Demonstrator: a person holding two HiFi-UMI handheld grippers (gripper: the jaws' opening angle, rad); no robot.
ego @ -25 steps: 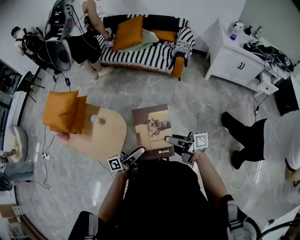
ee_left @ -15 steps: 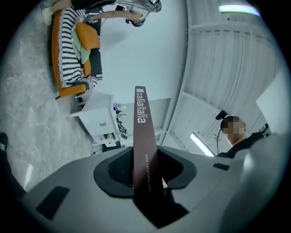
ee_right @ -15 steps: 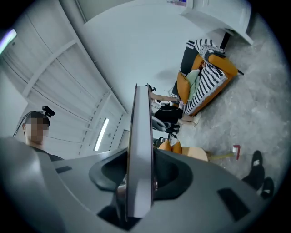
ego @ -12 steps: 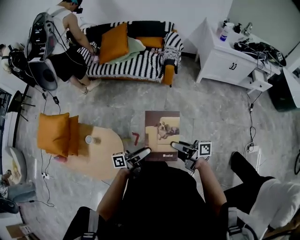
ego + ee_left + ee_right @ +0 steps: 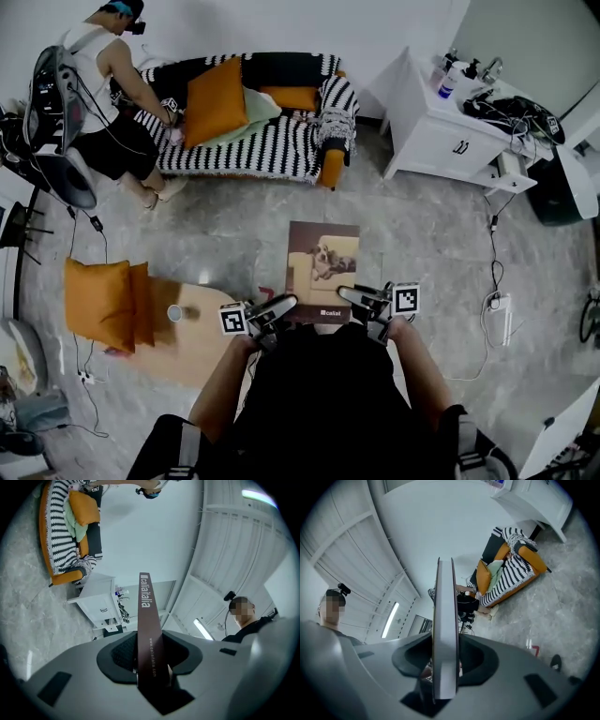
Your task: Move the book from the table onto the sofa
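1. Since a second ago, the book (image 5: 323, 265) has drawn away from the wooden worktop (image 5: 202, 342), which now lies well apart at its 8 o'clock. The book hangs flat, cover up, over the grey floor (image 5: 412, 244).
2. Left gripper (image 5: 280, 304): clamped on the book's brown spine, at its 7 o'clock corner.
3. Right gripper (image 5: 352, 296): clamped on the white page edge, at the 5 o'clock corner.
4. Striped sofa (image 5: 272, 141): well apart at the book's 12 o'clock, with a person (image 5: 98, 89) crouched at its 9 o'clock end.
5. Orange cushions (image 5: 98, 302) and a cup (image 5: 174, 312) sit at the worktop's 9 o'clock end.
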